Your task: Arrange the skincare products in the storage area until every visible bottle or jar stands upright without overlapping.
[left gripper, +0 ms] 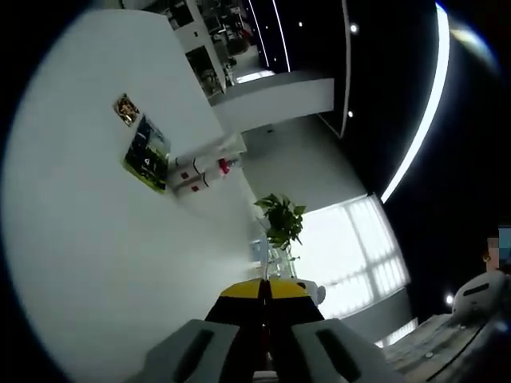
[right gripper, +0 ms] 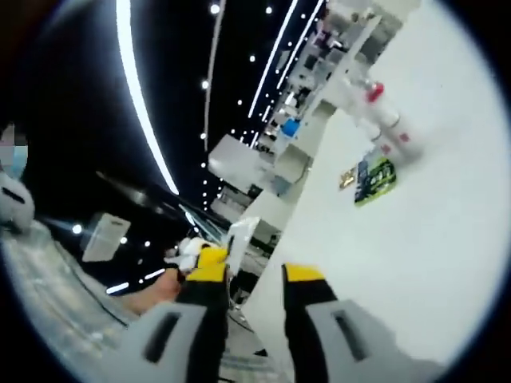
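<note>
In the left gripper view the left gripper (left gripper: 264, 291) has its yellow-tipped jaws pressed together with nothing between them, raised above a white surface (left gripper: 88, 239). Beyond the tips stands a green plant (left gripper: 281, 219) against a bright window (left gripper: 359, 255). Farther off on the surface lie two white bottles (left gripper: 200, 177) with red caps, on their sides, just beside a green box (left gripper: 147, 155); a small gold packet (left gripper: 125, 109) sits near the box.

In the right gripper view the right gripper (right gripper: 251, 275) has its jaws spread and holds nothing, at the edge of the white surface (right gripper: 383, 271). Well ahead are the green box (right gripper: 374, 181), the gold packet (right gripper: 346, 179) and the red-capped bottles (right gripper: 382, 112), lying down.
</note>
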`<action>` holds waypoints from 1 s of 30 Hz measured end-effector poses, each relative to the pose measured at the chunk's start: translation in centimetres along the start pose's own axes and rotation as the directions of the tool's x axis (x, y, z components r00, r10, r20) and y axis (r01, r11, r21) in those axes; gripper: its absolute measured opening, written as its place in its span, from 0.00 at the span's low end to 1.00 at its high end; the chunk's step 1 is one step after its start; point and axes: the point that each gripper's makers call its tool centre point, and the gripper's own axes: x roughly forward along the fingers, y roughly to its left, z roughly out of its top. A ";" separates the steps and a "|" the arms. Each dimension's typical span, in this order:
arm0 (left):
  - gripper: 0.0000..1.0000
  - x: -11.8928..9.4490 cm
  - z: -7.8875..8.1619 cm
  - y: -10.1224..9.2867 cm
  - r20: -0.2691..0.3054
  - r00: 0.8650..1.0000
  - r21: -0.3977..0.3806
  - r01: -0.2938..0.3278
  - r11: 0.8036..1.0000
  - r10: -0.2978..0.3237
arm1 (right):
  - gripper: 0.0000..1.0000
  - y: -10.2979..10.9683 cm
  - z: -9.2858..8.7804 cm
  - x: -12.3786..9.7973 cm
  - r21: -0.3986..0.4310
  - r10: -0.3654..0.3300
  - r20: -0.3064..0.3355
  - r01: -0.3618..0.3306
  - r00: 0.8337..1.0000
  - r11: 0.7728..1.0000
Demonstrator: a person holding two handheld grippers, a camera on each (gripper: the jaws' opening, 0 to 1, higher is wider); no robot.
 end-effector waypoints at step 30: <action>0.00 -1.8 10.0 4.2 0.172 0.980 0.001 -0.102 0.995 0.101 | 0.51 -4.5 1.5 -1.8 -0.271 -0.299 -0.058 0.273 0.953 0.923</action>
